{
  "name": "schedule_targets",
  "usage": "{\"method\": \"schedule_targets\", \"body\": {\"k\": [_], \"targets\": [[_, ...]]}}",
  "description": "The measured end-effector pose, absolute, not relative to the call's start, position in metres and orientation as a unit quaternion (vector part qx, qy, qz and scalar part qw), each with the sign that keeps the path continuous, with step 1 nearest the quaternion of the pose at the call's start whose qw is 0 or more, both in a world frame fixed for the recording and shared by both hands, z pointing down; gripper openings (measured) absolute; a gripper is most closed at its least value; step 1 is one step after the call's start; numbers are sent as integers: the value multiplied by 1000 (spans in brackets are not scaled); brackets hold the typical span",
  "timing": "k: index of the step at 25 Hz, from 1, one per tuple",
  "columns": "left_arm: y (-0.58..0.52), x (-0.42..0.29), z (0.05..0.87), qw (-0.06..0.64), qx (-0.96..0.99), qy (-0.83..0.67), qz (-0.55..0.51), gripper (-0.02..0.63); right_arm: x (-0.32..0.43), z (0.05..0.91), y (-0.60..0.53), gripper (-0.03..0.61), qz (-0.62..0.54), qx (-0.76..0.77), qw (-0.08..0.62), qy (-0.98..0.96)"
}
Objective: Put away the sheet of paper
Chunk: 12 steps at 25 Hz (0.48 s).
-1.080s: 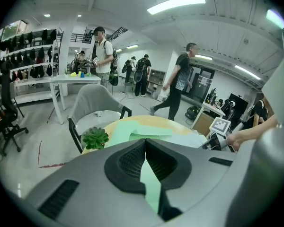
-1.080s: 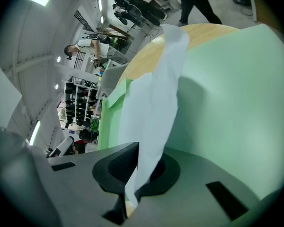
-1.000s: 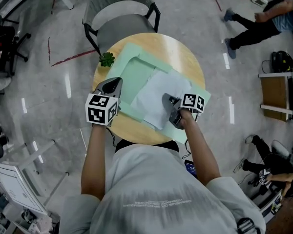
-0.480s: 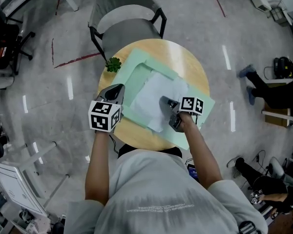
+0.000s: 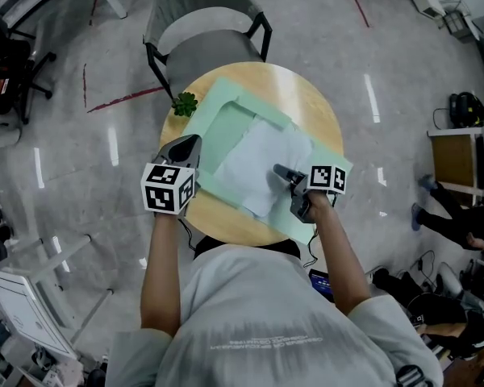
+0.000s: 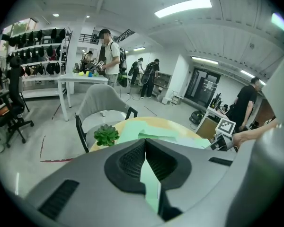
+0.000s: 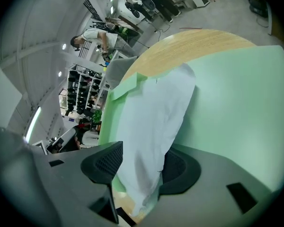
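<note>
One sheet [image 5: 262, 164], one folder [image 5: 226, 123], one plant [image 5: 184, 103]

Landmark: round wooden table [image 5: 310, 95]. Grey padded chair on a black frame [image 5: 200, 35] pushed in at its far side. Floor [image 5: 64, 176] around it is polished grey, streaked with reflected light, with red lines [image 5: 121, 99] marked to the table's left. Black office chair [image 5: 8, 63] further left. Open wooden cabinet [image 5: 456, 160] well to its right. Beyond the table: white walls [image 6: 180, 79], shelving with dark stock [image 6: 38, 51], a white bench [image 6: 83, 78] and ceiling strip lights [image 6: 182, 7].
</note>
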<state>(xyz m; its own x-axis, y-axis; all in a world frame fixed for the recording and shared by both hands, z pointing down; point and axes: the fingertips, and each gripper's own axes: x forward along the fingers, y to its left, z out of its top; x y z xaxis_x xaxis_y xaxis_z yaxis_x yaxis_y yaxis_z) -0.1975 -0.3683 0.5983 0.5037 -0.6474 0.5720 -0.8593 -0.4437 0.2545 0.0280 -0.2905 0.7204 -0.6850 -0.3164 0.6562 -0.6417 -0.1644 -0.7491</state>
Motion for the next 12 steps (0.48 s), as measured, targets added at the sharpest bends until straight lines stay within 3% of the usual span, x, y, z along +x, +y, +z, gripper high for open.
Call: {"method": "schedule_targets", "body": {"k": [4, 7, 12], "targets": [[-369, -199, 597, 265, 825, -457, 200, 20, 37, 721, -272, 211, 670, 358, 161, -631], [-368, -198, 596, 266, 825, -457, 202, 20, 42, 721, -265, 46, 670, 356, 171, -629], [-362, -195, 599, 266, 825, -454, 204, 20, 34, 720, -275, 31, 669, 359, 147, -634]]}}
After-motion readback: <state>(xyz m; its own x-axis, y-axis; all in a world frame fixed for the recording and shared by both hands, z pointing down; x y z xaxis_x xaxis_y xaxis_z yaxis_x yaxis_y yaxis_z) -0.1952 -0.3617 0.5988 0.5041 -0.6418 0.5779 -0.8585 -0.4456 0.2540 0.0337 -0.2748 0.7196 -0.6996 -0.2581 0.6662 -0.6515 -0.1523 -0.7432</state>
